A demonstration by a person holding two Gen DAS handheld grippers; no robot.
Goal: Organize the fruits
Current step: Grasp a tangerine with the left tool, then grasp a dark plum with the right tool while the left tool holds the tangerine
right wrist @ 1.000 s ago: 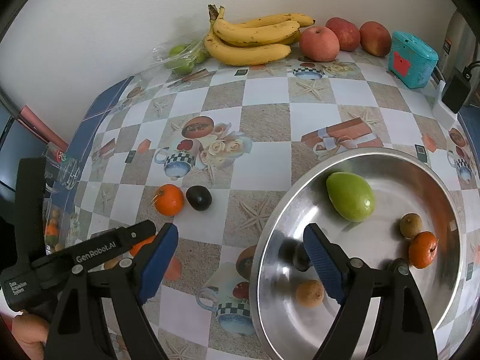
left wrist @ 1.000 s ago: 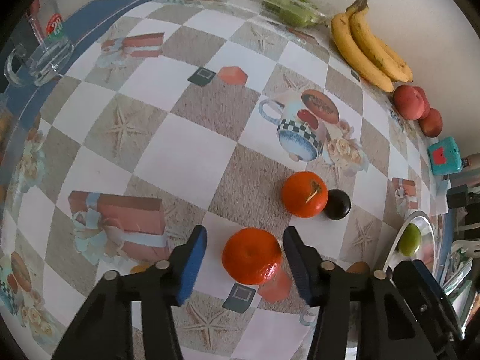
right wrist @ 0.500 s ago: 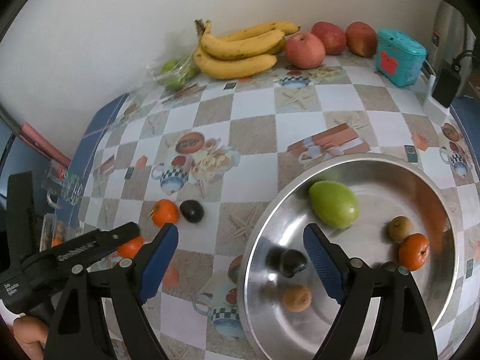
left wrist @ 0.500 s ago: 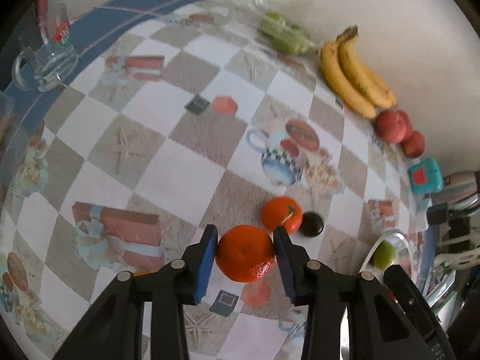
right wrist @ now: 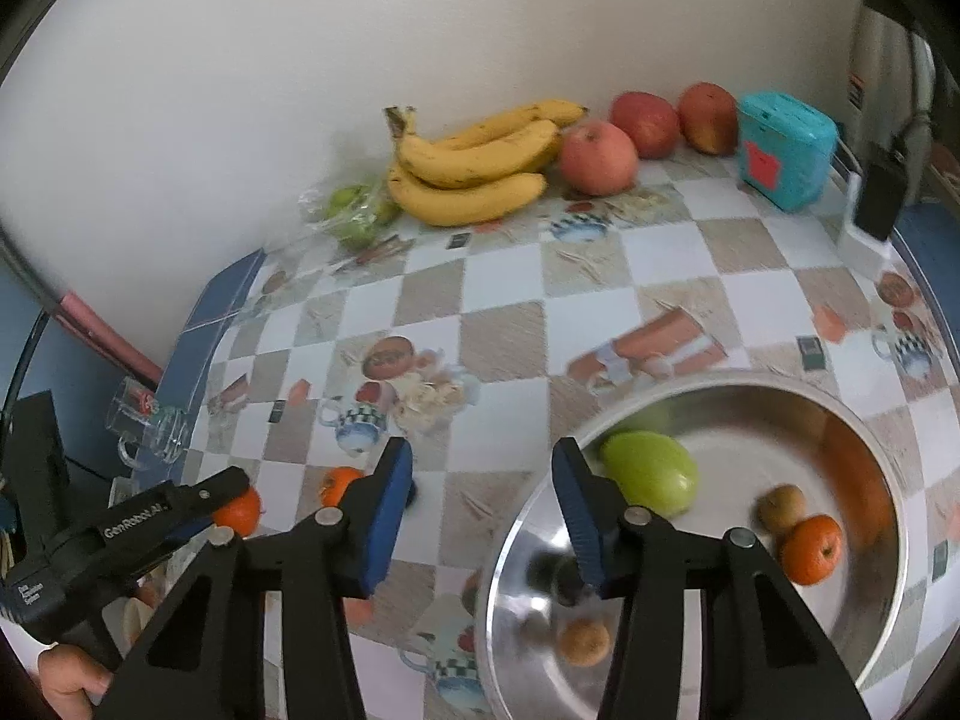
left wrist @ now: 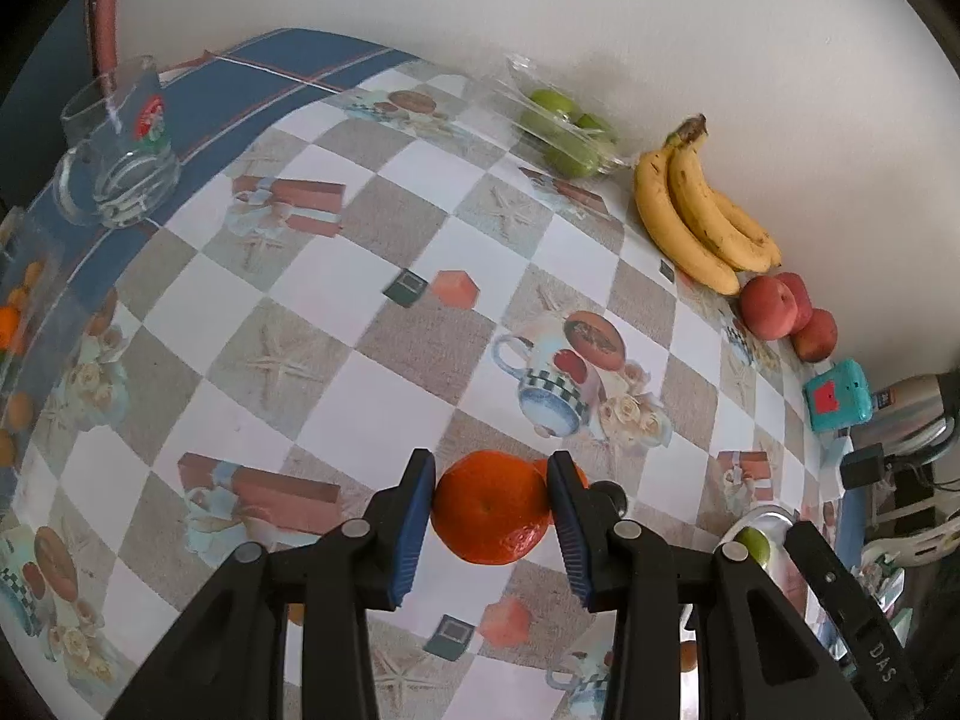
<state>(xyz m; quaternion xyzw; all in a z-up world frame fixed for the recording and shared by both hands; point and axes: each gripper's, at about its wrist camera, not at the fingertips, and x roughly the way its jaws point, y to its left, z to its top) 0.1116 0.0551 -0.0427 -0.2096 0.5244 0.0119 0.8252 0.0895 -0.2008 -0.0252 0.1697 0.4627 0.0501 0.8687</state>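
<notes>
My left gripper (left wrist: 489, 507) is shut on an orange tangerine (left wrist: 491, 507) and holds it above the checked tablecloth; it also shows in the right wrist view (right wrist: 237, 510). A second tangerine (right wrist: 339, 483) and a dark round fruit (left wrist: 612, 492) lie on the cloth just behind it. My right gripper (right wrist: 483, 510) is open and empty, over the left rim of a steel bowl (right wrist: 864, 420). The bowl holds a green fruit (right wrist: 651, 471), a tangerine (right wrist: 810, 549), a brown fruit (right wrist: 780, 504), a dark fruit and a small orange-brown fruit (right wrist: 585, 642).
Along the back wall lie a bag of green fruit (left wrist: 567, 132), bananas (left wrist: 696, 216), red apples (left wrist: 771, 306) and a teal box (left wrist: 837, 396). A glass mug (left wrist: 114, 150) stands at the table's left edge. A black charger (right wrist: 879, 192) sits at the right.
My left gripper closed on the tangerine and lifted it off the cloth. My right gripper narrowed somewhat and shifted over the bowl's left rim.
</notes>
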